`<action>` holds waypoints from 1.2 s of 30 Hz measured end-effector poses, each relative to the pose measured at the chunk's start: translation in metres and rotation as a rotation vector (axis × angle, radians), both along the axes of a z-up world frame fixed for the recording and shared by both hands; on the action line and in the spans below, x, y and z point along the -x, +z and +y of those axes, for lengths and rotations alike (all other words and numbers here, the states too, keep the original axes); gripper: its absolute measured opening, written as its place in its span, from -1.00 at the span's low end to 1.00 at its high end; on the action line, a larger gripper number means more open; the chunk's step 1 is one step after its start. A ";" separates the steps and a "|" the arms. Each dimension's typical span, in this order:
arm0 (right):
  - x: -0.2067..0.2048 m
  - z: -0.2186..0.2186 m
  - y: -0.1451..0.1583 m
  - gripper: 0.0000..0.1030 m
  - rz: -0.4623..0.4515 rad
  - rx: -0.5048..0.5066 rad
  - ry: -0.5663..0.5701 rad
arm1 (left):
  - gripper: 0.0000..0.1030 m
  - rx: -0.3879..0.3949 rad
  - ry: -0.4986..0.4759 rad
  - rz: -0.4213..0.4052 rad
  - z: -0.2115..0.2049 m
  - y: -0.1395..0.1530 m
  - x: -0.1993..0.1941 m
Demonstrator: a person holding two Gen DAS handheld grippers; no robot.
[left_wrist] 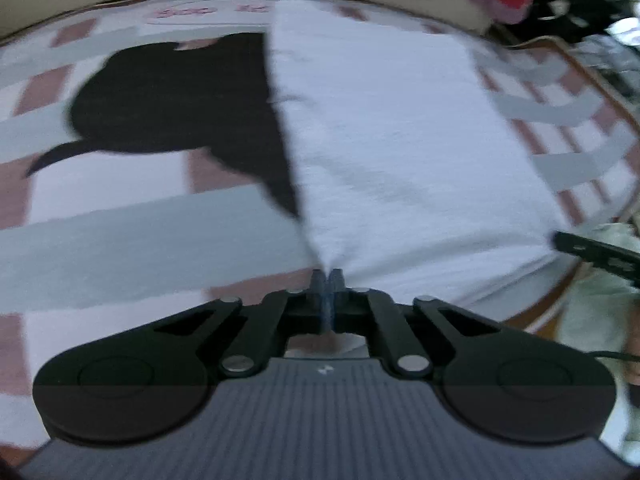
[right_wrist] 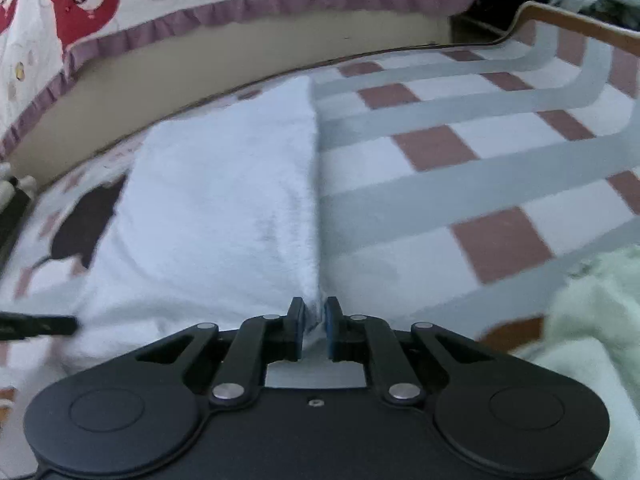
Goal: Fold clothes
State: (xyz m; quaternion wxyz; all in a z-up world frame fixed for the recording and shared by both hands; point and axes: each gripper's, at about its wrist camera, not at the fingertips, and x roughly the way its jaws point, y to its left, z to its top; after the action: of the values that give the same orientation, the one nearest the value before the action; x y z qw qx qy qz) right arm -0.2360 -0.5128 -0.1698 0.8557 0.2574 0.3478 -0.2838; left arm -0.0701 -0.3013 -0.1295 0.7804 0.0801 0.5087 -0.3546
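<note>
A white garment [left_wrist: 400,152] lies folded into a long rectangle on the patterned sheet [left_wrist: 120,232]. My left gripper [left_wrist: 328,278] is shut on its near left corner, and the cloth rises into a peak between the fingers. In the right wrist view the same white garment [right_wrist: 216,208] stretches away from me. There my right gripper [right_wrist: 314,312] is shut on the near right corner. The tip of the right gripper [left_wrist: 592,254] shows at the right edge of the left wrist view. The left gripper's tip [right_wrist: 36,326] pokes in at the left of the right wrist view.
The sheet has grey bands, pink squares and a black animal shape [left_wrist: 172,104]. A quilt with red bears [right_wrist: 120,8] lies beyond the far edge. A pale green cloth [right_wrist: 592,328] sits at the near right. A wooden rim [right_wrist: 580,20] borders the right side.
</note>
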 end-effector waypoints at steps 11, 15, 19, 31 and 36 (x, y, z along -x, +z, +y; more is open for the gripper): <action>0.031 -0.001 -0.003 -0.01 -0.109 -0.188 -0.057 | 0.20 0.237 0.038 0.253 0.006 -0.003 -0.011; 0.033 0.012 -0.012 0.05 -0.169 -0.216 -0.083 | 0.35 0.274 -0.015 0.237 -0.002 -0.005 0.002; 0.018 0.022 -0.022 0.08 -0.257 -0.302 -0.026 | 0.36 0.246 -0.072 0.149 -0.010 -0.002 0.014; -0.010 0.003 -0.011 -0.80 -0.409 -0.402 0.008 | 0.36 0.190 -0.192 -0.018 -0.020 0.029 0.033; -0.013 0.000 0.002 -0.83 -0.408 -0.368 0.041 | 0.36 0.175 -0.221 -0.027 -0.028 0.030 0.040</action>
State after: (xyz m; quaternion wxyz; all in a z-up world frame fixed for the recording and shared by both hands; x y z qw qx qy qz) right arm -0.2230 -0.5133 -0.1677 0.8525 0.4532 0.2193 -0.1406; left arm -0.1096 -0.3294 -0.1000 0.7474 0.0724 0.4533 -0.4804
